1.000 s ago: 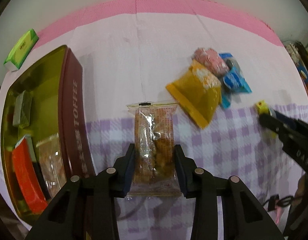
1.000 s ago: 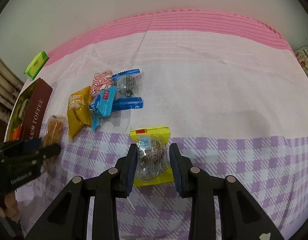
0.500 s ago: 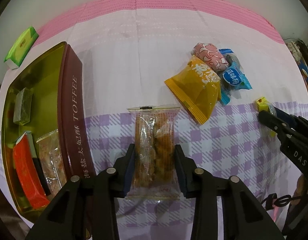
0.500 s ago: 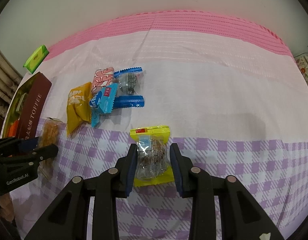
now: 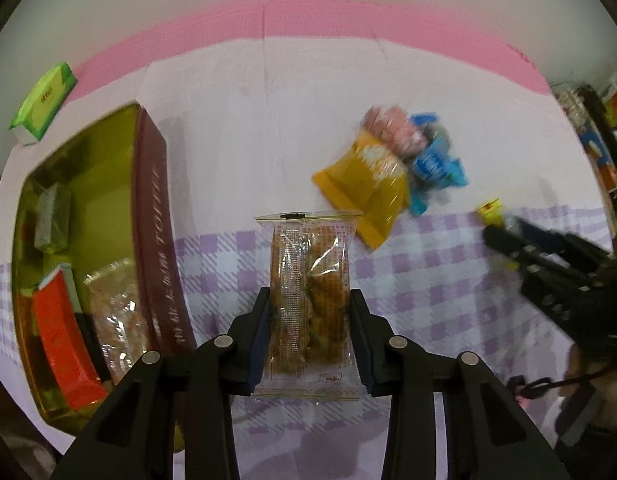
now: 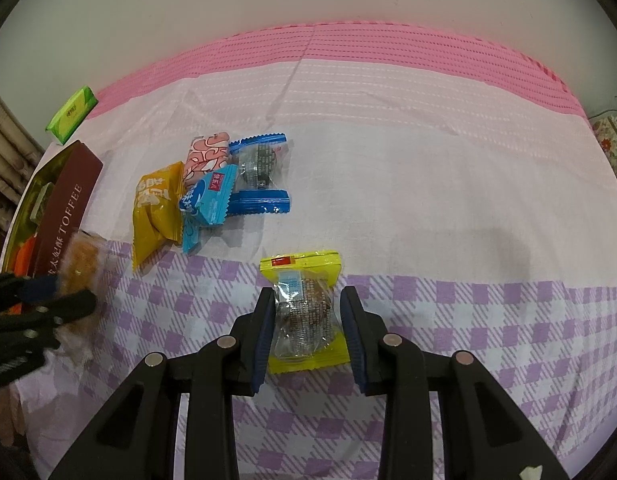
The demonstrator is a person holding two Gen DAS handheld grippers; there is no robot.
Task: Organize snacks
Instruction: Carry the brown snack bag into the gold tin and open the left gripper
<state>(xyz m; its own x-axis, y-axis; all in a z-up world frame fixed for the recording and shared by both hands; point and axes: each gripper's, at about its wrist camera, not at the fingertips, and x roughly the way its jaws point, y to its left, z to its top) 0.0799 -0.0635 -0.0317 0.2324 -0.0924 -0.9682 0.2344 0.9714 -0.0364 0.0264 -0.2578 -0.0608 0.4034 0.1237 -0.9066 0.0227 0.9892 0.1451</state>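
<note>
Tongs in the left hand (image 5: pixel 310 330) clamp a clear biscuit packet (image 5: pixel 308 296), long axis pointing away, toffee tin (image 5: pixel 148 216) close on its left. Right tongs (image 6: pixel 304 330) grip a yellow-edged snack (image 6: pixel 302 312) farther away.

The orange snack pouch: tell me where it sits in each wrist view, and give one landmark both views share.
Left wrist view: the orange snack pouch lies right of centre, up and right of the left gripper, beside the blue wrappers.
Right wrist view: the pouch lies at centre left, at the left end of the snack pile.
Shared landmark: the brown TOFFEE tin, at the left in both.
</note>
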